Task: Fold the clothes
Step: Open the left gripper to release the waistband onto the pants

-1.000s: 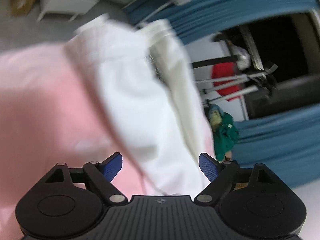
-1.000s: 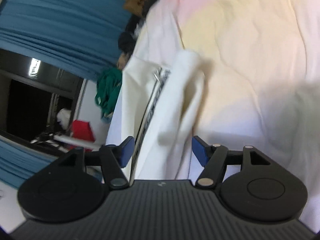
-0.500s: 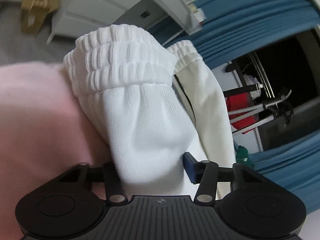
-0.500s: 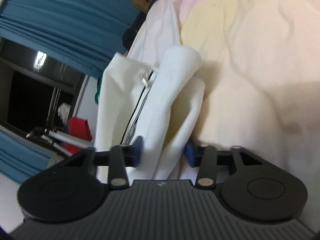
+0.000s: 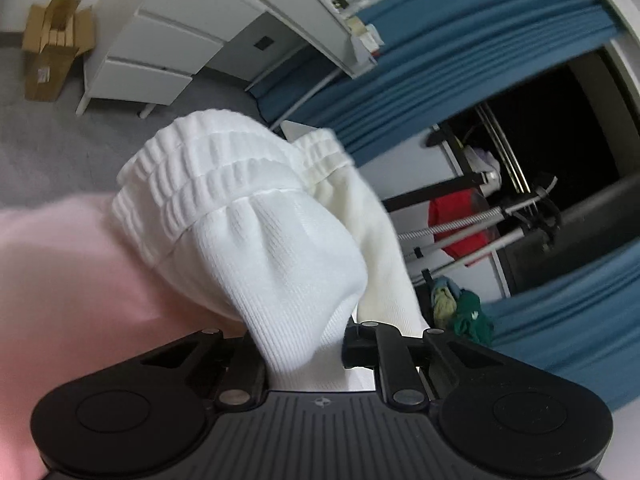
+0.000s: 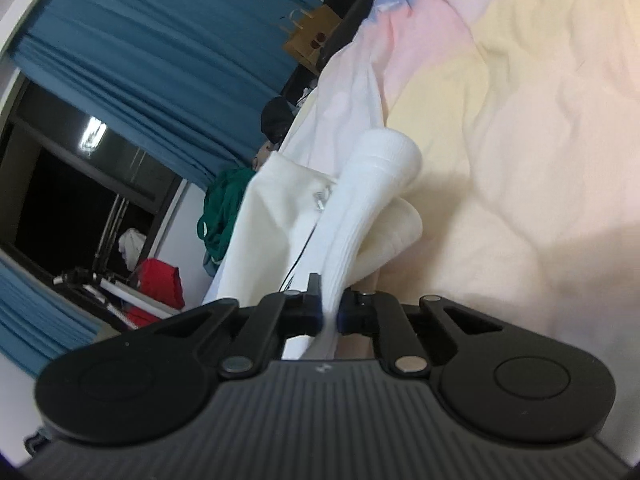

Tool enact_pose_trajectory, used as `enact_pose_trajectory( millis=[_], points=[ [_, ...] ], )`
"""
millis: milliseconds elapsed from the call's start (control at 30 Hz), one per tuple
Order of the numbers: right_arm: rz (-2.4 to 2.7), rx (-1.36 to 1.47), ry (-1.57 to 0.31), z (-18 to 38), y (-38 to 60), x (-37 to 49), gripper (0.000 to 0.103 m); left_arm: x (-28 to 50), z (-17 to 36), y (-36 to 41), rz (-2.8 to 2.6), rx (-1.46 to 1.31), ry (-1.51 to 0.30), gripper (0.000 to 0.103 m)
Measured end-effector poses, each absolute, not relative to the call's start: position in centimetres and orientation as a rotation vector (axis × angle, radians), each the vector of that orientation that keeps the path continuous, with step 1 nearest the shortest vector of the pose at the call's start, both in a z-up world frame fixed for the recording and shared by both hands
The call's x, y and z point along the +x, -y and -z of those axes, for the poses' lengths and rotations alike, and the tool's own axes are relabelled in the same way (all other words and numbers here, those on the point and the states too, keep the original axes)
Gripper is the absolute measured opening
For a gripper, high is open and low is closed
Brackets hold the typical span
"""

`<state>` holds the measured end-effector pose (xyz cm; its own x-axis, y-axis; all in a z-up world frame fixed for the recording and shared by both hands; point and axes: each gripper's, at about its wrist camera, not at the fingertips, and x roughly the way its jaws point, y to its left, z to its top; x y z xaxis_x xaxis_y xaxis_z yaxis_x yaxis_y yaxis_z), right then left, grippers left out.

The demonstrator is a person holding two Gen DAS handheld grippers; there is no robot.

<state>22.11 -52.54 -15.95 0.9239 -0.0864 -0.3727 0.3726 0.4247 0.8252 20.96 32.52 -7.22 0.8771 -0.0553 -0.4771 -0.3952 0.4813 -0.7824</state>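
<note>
In the left wrist view, the left gripper sat at the bottom centre of the frame, its jaws having just closed and clenched on the bunched fabric of a white ribbed knit garment with a gathered elastic waistband. The cloth filled the middle of the frame, its waistband toward the upper left, and a second cream-white fold ran down its right side. Beneath it, at the left edge, lay a pale pink bed cover. A white chest of drawers stood in the upper left with an open brown cardboard box just beside it on the grey floor. Blue pleated curtains swept across the upper right, and a crumpled green cloth sat at the right, below the middle.

In the right wrist view, the right gripper stood at lower centre, its jaws having just closed tight on a narrow edge of the same white garment, which rose from the pads toward the middle of the frame. The pastel pink and yellow bedding filled the right half. A red cloth hung at the lower left
</note>
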Motion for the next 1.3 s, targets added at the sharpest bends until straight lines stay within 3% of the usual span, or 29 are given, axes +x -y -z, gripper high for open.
enact_pose_trajectory(
  millis=[367,833,933,1000,1100,1200,1300],
  points=[
    [0.333,1.185,-0.364,13.7,52.2,14.6,0.008,11.7,-0.6,-35.8,-0.239,-1.057,-0.592,0.014],
    [0.353,1.337,-0.403,18.1,54.5,9.4,0.008,5.5,5.5,-36.3,-0.252,-0.980,-0.683,0.021],
    [0.342,1.326,-0.415,18.3,54.6,9.6,0.008,5.2,5.1,-35.6,-0.242,-0.925,-0.717,0.033],
    [0.337,1.336,-0.420,18.5,54.7,9.5,0.008,5.3,4.8,-35.0,-0.204,-0.864,-0.770,0.050],
    [0.316,1.327,-0.430,18.7,54.9,9.7,0.008,4.5,3.8,-34.1,-0.198,-0.747,-0.826,0.064],
    [0.299,1.323,-0.446,18.9,55.1,9.8,0.010,2.9,2.1,-33.3,-0.192,-0.650,-0.821,0.076],
    [0.291,1.349,-0.465,19.5,55.3,9.9,0.012,1.6,0.2,-32.2,-0.204,-0.560,-0.788,0.077]
  ],
)
